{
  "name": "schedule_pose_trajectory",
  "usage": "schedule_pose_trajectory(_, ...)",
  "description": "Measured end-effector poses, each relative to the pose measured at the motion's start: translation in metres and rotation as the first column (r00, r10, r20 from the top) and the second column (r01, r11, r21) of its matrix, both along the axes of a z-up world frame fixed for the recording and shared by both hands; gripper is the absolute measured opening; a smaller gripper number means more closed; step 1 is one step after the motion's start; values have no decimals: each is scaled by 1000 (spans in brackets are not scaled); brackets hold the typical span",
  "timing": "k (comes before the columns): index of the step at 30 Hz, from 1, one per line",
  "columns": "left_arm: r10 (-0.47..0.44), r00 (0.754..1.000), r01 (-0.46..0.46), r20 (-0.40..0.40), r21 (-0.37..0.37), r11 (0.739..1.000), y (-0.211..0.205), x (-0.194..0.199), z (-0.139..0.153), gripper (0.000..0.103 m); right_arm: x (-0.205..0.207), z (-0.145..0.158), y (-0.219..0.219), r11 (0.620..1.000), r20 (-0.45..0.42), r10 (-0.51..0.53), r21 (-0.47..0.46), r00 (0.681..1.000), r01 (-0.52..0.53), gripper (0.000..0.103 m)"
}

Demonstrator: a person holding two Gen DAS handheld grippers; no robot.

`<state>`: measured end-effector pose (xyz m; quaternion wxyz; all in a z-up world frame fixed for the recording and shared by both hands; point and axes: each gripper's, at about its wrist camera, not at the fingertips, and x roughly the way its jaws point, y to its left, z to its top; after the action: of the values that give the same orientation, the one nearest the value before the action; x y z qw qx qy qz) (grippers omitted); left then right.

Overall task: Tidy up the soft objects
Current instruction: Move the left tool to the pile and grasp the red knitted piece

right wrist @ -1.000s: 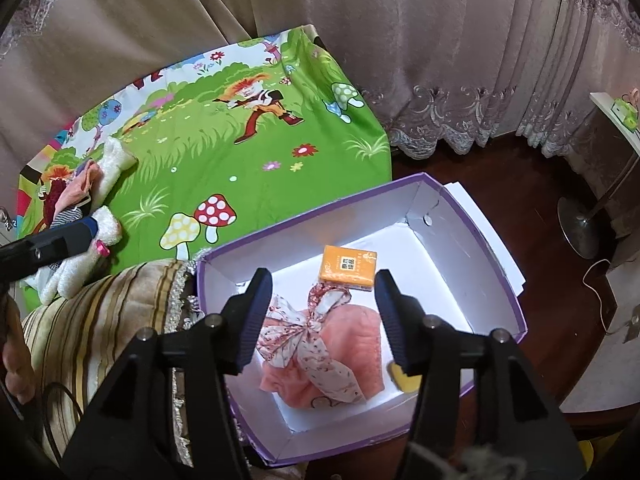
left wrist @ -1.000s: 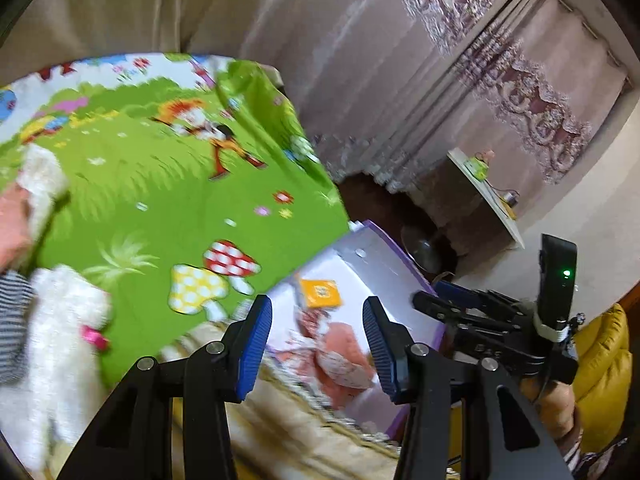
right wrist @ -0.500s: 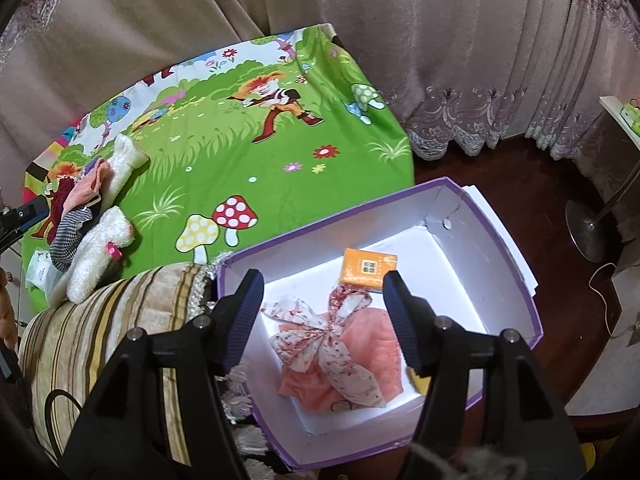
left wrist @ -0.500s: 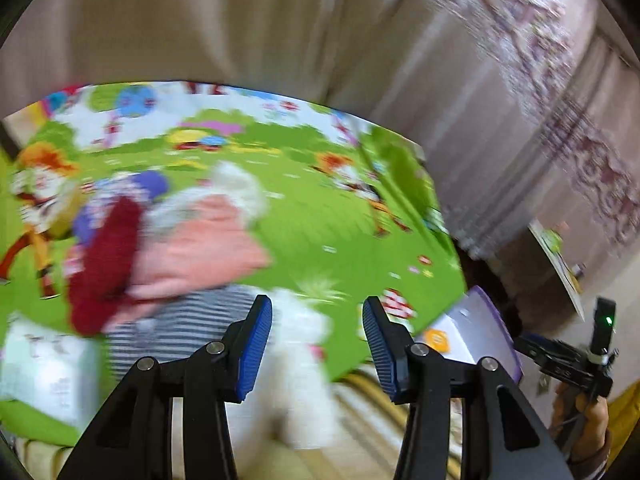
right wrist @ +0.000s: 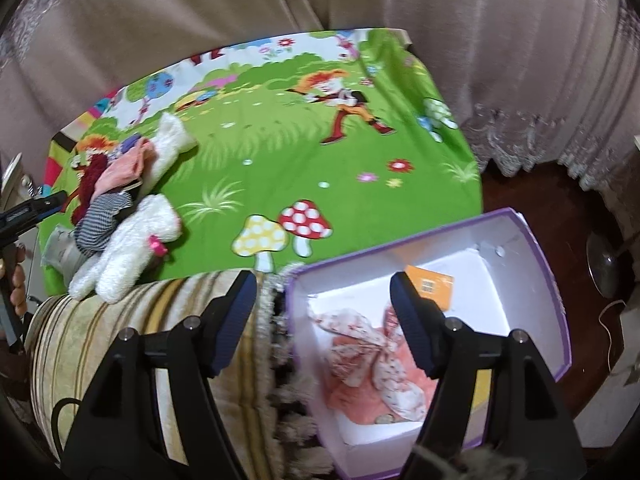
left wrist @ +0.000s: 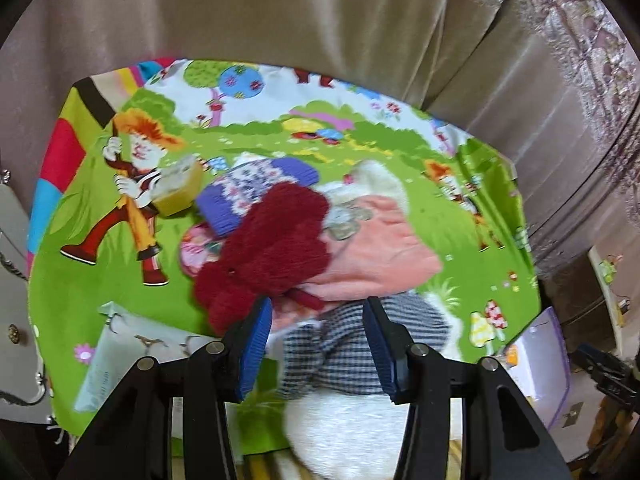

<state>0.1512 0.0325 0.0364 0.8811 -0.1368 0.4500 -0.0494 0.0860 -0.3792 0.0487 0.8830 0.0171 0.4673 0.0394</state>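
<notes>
A pile of soft things lies on the green cartoon mat (left wrist: 460, 216): a dark red fuzzy piece (left wrist: 272, 240), a pink cloth (left wrist: 376, 252), a blue knit (left wrist: 256, 188), a checked cloth (left wrist: 340, 352) and a white plush (left wrist: 352, 432). My left gripper (left wrist: 318, 344) hovers open just over the checked cloth, pads apart from it. In the right wrist view the same pile (right wrist: 116, 188) sits far left. My right gripper (right wrist: 324, 316) hangs over the near-left edge of the purple box (right wrist: 536, 280), jaws opening, nothing held. The box holds a pink garment with a floral bow (right wrist: 360, 384) and an orange packet (right wrist: 432, 284).
A striped cushion (right wrist: 140, 340) lies under the right gripper, between mat and box. A yellow box (left wrist: 176, 188) and a pale tube (left wrist: 108, 364) lie left of the pile. Curtains close off the back. A fan base (right wrist: 604, 264) stands on the dark floor at right.
My left gripper swung away from the box to above the pile of soft things. The right gripper's jaws spread wider and it drifted left, so the box now sits further right.
</notes>
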Motion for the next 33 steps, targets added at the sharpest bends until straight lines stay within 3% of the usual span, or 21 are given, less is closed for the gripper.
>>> schedule_pose_trajectory(4,11,999,-9,-34,49,999,5,10,-10,49,8,0,25,998,-1,58,1,998,-58,74)
schedule_pose_trajectory(7,12,997,-5,-71,94,996,5,18,-19,59,13,0,43,995,-7,101,5,995,-101,75)
schedule_pose_trajectory(14,23,994,-9,-103,138,990,10,40,-36,60,25,-5,99,971,-26,239,-1,971,-240,76)
schedule_pose_trajectory(23,26,992,-13,-119,114,993,19,64,-51,59,34,-10,175,911,-40,411,-17,911,-412,78)
schedule_pose_trajectory(26,32,992,-26,-118,56,998,27,68,-53,46,36,-13,199,883,-45,467,-24,883,-468,81)
schedule_pose_trajectory(33,62,994,-63,-92,-8,998,37,65,-55,36,43,-25,251,819,-58,568,-59,821,-571,85)
